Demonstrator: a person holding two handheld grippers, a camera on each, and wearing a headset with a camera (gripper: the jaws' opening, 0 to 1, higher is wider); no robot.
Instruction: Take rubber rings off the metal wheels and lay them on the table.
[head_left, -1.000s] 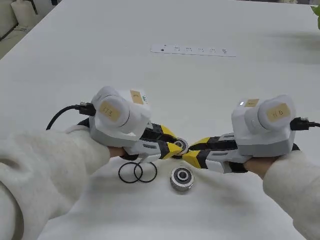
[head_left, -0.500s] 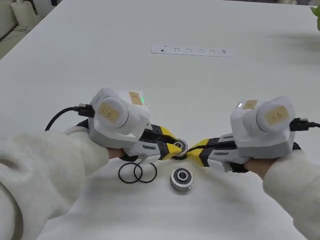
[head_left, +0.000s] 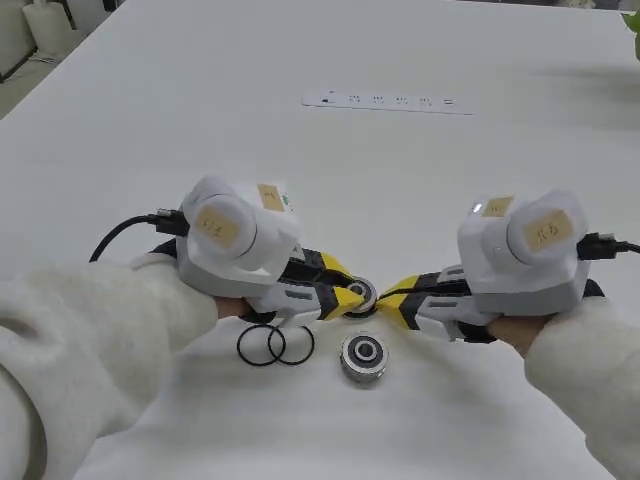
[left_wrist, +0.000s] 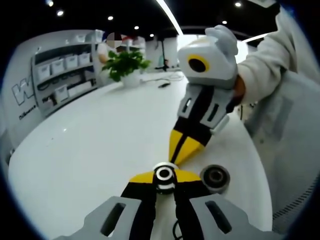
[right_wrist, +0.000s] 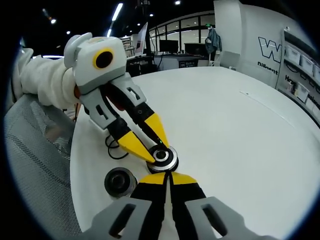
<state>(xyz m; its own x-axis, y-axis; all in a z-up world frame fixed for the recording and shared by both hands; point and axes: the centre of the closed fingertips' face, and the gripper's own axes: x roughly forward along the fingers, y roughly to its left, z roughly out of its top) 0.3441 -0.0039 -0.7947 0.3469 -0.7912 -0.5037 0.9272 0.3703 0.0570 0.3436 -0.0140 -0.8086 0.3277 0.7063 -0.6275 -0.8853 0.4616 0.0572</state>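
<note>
Metal shows in two wheels: one, the held wheel (head_left: 361, 291), sits clamped flat between the yellow tips of the left gripper (head_left: 343, 294) just above the table (head_left: 300, 180), and the other, the loose wheel (head_left: 363, 357), lies on the white top just nearer the person. The right gripper (head_left: 388, 297) comes in from the right with its jaws pressed together to a thin line, tips touching the rim of the held wheel; whether they pinch anything there is too small to tell. In the right gripper view a dark band runs round that rim, so I judge a rubber ring is on it and the step in hand is peeling it off. The next move likely calls for catching the band at the edge and drawing it to the right while the left grip holds firm, then laying it down. Two rubber rings, the left ring (head_left: 259, 346) and the right ring (head_left: 292, 344), lie overlapping on the table, left of the loose wheel. One power strip (head_left: 387, 101) lies at the far side, well apart
</note>
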